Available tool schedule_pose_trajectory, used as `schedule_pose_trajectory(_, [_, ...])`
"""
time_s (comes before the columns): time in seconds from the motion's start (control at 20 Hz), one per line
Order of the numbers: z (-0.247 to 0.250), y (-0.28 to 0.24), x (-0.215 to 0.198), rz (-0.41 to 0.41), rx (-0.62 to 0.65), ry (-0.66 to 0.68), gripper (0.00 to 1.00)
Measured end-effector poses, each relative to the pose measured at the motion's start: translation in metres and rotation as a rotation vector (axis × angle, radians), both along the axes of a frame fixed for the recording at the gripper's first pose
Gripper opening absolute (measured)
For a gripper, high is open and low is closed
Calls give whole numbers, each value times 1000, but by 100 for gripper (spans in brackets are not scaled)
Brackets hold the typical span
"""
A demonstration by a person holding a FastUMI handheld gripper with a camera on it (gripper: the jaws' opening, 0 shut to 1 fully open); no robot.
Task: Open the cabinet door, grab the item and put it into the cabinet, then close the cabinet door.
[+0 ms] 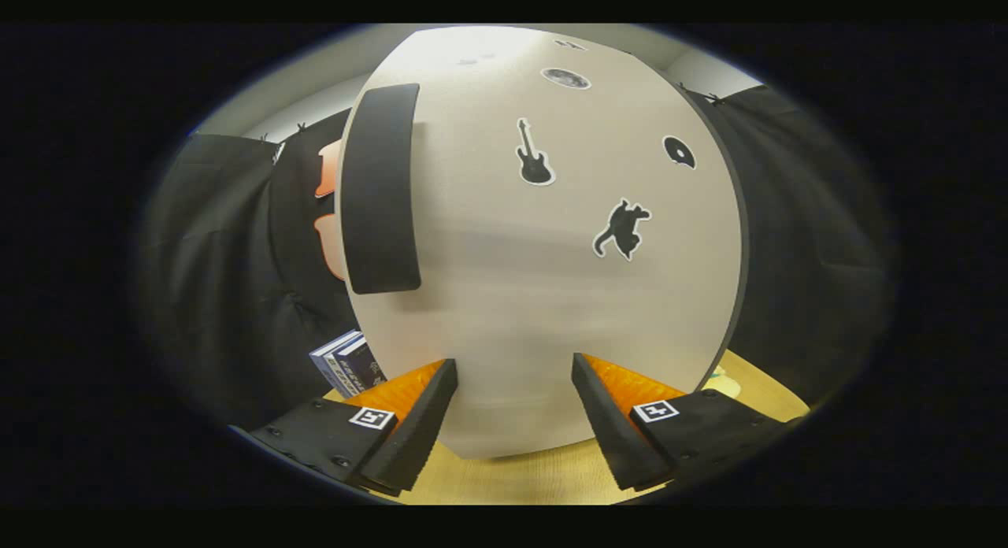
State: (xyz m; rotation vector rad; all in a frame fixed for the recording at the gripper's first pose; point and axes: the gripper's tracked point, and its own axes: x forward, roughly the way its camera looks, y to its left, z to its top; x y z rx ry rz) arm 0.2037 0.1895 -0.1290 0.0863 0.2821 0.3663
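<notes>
Gripper (513,410): jaws spread wide, pinching nothing, held over the wooden tabletop (535,477). Just ahead, facing the jaws: cabinet door (543,296), pale, shut, standing on the tabletop; black vertical handle (380,187) along its left edge; black stickers on its face, among them a guitar (535,153) and a cat (622,227). Left of the cabinet, on the tabletop near its far edge: boxed item (349,363), upright, dark blue.
</notes>
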Motion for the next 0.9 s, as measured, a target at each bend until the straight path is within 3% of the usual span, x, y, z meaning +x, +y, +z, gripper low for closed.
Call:
schedule_pose_trajectory(0.4, [13,-1,5,-38,3,16,95])
schedule_pose_trajectory(0.9, [98,-82,-87,-135,-62,-85,95])
